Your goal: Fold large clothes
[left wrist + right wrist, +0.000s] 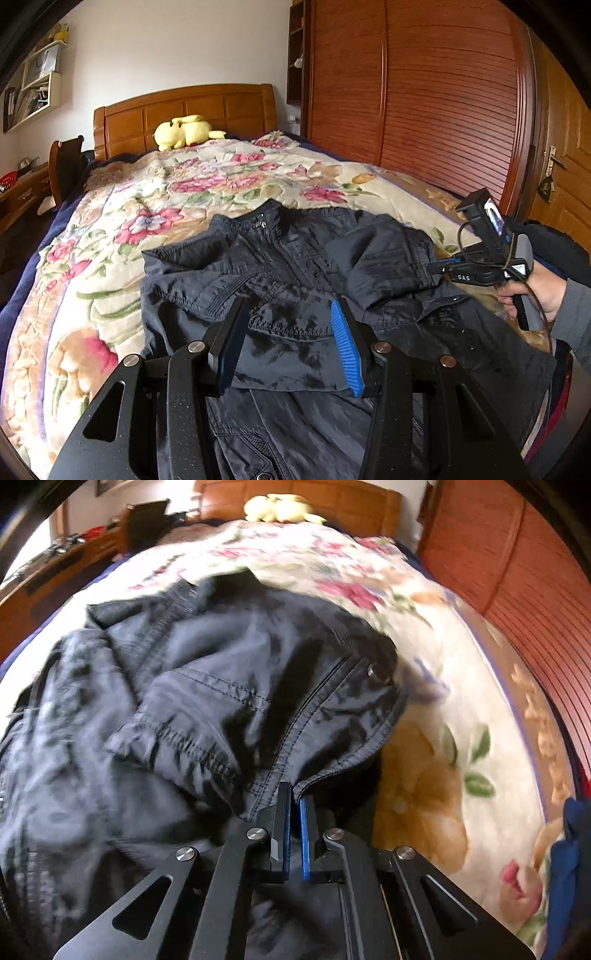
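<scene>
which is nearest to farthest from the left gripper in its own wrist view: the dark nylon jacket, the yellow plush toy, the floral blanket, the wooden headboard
From the left gripper:
1. Dark nylon jacket, directly under and ahead of the fingers.
2. Floral blanket, spread over the bed around and beyond the jacket.
3. Yellow plush toy, at the bed's far end.
4. Wooden headboard, just behind the toy.

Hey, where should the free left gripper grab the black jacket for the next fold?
Probably the left sleeve's elastic cuff, approached from the jacket's left edge. It lies flat and exposed on the floral blanket, while the right gripper already pinches the opposite edge.
</scene>
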### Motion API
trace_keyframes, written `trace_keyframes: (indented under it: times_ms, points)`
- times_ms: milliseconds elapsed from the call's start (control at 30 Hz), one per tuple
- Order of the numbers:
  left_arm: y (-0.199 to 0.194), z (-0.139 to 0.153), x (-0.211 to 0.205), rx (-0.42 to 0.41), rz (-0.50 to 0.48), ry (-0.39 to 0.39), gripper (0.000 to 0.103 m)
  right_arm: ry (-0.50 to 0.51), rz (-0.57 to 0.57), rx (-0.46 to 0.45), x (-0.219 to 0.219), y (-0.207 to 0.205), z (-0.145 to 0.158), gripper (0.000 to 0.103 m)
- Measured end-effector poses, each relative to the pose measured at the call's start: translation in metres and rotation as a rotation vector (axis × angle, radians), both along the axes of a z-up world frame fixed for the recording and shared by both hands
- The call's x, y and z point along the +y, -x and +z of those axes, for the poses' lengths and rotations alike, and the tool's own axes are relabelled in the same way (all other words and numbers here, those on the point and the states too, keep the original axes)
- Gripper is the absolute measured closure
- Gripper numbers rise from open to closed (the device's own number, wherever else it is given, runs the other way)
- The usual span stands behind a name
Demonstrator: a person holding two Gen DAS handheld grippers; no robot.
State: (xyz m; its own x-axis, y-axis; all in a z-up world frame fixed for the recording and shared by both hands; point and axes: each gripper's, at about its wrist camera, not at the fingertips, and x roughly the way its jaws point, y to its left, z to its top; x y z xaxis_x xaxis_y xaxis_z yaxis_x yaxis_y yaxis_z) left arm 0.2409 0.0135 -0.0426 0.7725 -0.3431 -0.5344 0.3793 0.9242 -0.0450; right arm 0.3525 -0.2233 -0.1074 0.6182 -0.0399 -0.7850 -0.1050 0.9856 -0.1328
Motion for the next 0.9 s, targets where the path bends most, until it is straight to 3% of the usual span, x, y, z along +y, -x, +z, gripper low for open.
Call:
trace_keyframes:
  times_ms: [300, 500, 733, 900]
  points:
    - [0.001, 0.003, 0.018, -0.006, 0.040, 0.002, 0.055, -0.039, 0.122, -0.180, 0.054, 0.047, 0.071, 0.099]
    - [0.004, -0.001, 0.031, -0.009, 0.069, -0.020, 0.055, -0.032, 0.245, -0.263, 0.097, 0.084, 0.101, 0.100]
    - [0.016, -0.010, 0.052, 0.007, 0.099, -0.044, 0.055, -0.107, 0.345, -0.301, 0.118, 0.122, 0.123, 0.100]
    - [0.028, -0.006, 0.072, -0.005, 0.133, -0.032, 0.055, -0.135, 0.397, -0.265, 0.127, 0.131, 0.126, 0.100]
